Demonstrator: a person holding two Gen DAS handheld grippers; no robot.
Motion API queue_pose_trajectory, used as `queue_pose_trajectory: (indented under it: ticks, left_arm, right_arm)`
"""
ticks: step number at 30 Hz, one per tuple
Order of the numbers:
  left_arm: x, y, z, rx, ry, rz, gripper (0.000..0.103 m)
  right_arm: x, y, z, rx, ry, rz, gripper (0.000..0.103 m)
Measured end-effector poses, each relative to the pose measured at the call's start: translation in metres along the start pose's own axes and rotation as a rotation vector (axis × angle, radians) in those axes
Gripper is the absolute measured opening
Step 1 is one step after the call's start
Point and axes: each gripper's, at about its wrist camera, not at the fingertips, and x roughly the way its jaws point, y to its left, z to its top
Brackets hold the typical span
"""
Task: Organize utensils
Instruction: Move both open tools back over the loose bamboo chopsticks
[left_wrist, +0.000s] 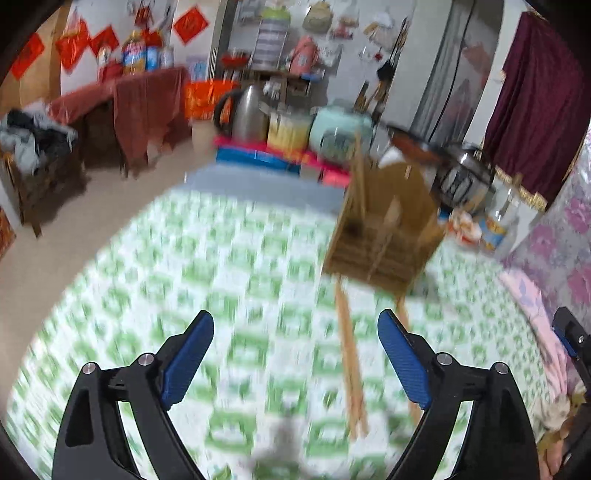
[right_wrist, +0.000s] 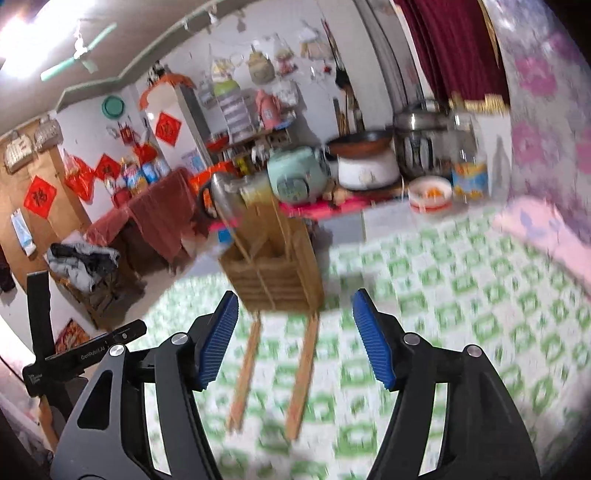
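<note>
- On the table (right_wrist: 461, 295), under green-and-white checked cloth: square wooden utensil holder (right_wrist: 275, 273), slatted, divided into compartments, at 12 o'clock from the right hand-held gripper (right_wrist: 295, 336).
- Just in front of holder, toward 6 o'clock: two pale wooden chopstick bundles (right_wrist: 304, 373), long, straight, lying flat.
- Right hand-held gripper: spread wide, ribbed blue pads, nothing held.
- Left hand-held gripper (left_wrist: 295, 358): likewise spread wide, holding nothing; holder at 1 o'clock.

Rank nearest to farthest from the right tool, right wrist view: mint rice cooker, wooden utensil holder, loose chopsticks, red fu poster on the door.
1. Loose chopsticks: on the tablecloth between the right tool's fingers.
2. Wooden utensil holder: just beyond them, centre.
3. Mint rice cooker: behind the holder, at the table's far end.
4. Red fu poster: far left, across the room.
</note>
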Motion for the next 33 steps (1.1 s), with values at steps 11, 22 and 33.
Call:
queue_pose_trajectory:
  ticks: [11, 22, 33]
  left_arm:
    - [0.074, 0.023, -0.054, -0.030, 0.211, -0.038, 0.089]
    - [0.072, -0.004, -0.065, 0.040, 0.256, -0.142, 0.089]
    - [0.076, -0.026, -0.079, 0.172, 0.292, -0.109, 0.089]
  right_arm:
    - [0.072, -0.021, -0.073, -0.033, 0.205, -0.044, 0.064]
    - [0.082, -0.051, -0.076, 0.143, 0.255, 0.001, 0.069]
    - [0.086, -0.054, -0.078, 0.174, 0.271, 0.006, 0.070]
